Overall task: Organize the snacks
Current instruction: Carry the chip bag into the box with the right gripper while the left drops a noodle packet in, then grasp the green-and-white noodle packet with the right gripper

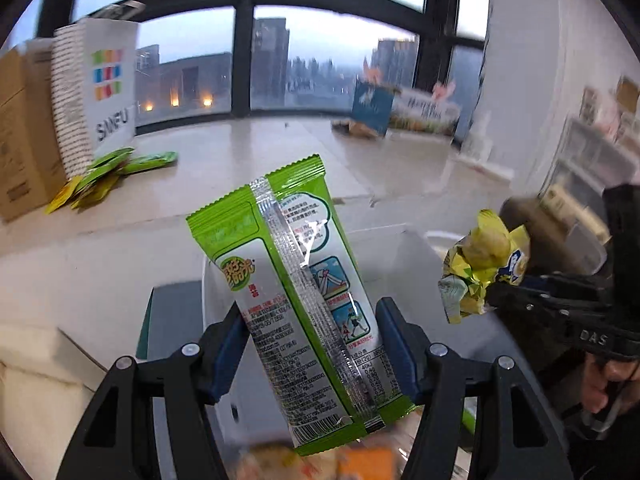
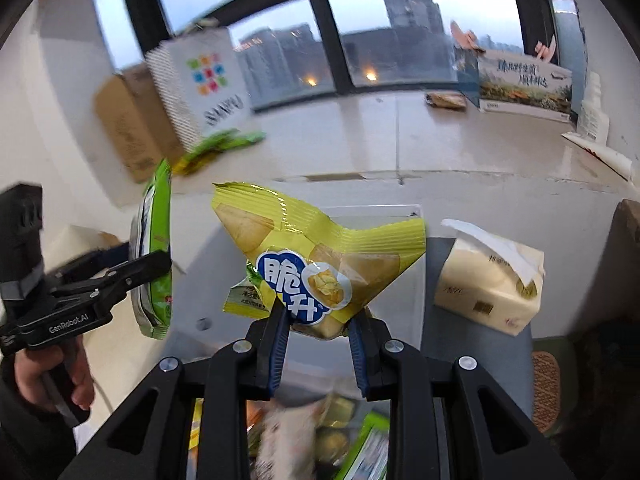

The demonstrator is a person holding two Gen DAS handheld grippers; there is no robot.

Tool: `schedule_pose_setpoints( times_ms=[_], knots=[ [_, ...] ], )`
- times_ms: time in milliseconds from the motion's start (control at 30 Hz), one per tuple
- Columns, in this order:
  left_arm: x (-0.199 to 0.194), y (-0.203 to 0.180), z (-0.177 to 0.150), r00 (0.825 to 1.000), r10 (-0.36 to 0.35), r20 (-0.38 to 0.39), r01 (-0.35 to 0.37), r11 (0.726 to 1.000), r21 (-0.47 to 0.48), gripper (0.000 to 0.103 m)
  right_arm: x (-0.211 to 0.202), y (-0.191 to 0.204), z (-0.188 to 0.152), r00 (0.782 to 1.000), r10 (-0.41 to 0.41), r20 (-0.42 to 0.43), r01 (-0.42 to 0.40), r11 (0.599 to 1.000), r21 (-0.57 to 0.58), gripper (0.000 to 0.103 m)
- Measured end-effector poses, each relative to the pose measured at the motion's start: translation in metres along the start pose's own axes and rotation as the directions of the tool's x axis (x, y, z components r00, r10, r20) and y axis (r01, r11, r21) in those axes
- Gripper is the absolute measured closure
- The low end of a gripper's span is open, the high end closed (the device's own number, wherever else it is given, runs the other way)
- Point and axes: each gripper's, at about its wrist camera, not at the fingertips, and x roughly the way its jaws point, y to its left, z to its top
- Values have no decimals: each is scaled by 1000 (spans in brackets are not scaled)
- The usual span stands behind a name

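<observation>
My left gripper (image 1: 310, 348) is shut on a green snack packet (image 1: 296, 280), held upright with its silver back seam facing the camera; it also shows edge-on in the right wrist view (image 2: 154, 256). My right gripper (image 2: 320, 328) is shut on a yellow snack packet (image 2: 320, 252) with a blue round logo; the same packet shows crumpled at the right of the left wrist view (image 1: 480, 264). Both packets hang above a clear plastic bin (image 2: 416, 240) holding more snacks (image 2: 332, 432).
Several green and yellow packets (image 1: 108, 172) lie on the pale windowsill (image 1: 280, 152) beside a white SANFU bag (image 1: 108, 84) and a cardboard box (image 1: 20, 132). A tissue pack (image 2: 488, 276) sits right of the bin. A printed display box (image 2: 524, 88) stands at far right.
</observation>
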Motion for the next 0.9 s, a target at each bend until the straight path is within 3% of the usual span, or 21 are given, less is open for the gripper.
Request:
schedule_pose_setpoints(
  times_ms=[67, 100, 133, 167, 200, 267, 367, 533, 700, 800, 900],
  knots=[
    [26, 3, 5, 999, 20, -45, -19, 1000, 22, 31, 21, -6, 8, 999, 1, -39, -1, 1000, 15, 71],
    [38, 4, 8, 996, 38, -77, -36, 999, 32, 26, 30, -8, 11, 999, 2, -54, -1, 1000, 19, 65],
    [47, 5, 9, 992, 74, -102, -69, 997, 45, 22, 36, -11, 13, 998, -6, -55, 7, 1000, 22, 30],
    [57, 7, 8, 988, 98, -120, -92, 994, 50, 6, 38, -12, 14, 999, -13, -52, 15, 1000, 22, 8],
    [64, 9, 6, 982, 111, -156, -104, 993, 49, 0, 39, -14, 16, 999, -37, -38, 37, 999, 20, 0],
    [68, 10, 1, 982, 91, -166, -85, 996, 40, 0, 31, -17, 16, 998, -62, 25, 61, 998, 25, 0],
    [57, 8, -6, 985, 116, -130, -108, 992, 65, 0, 19, -22, 16, 997, -41, 57, 38, 998, 53, 0],
    [23, 10, -12, 998, 49, -45, -48, 999, 19, 0, -1, -18, 10, 996, 3, 91, -6, 999, 34, 0],
    [-32, 6, -23, 997, -27, 71, 29, 999, -22, 0, -34, -11, -5, 985, 63, 162, -66, 998, 13, 0],
    [-66, 0, -44, 996, -33, 83, 36, 999, -33, 0, -57, -3, -20, 977, 108, 186, -107, 994, -18, 0],
    [-94, -9, -67, 994, -30, 103, 33, 999, -28, 0, -81, 2, -43, 979, 98, 181, -91, 995, -46, 0]
  ],
)
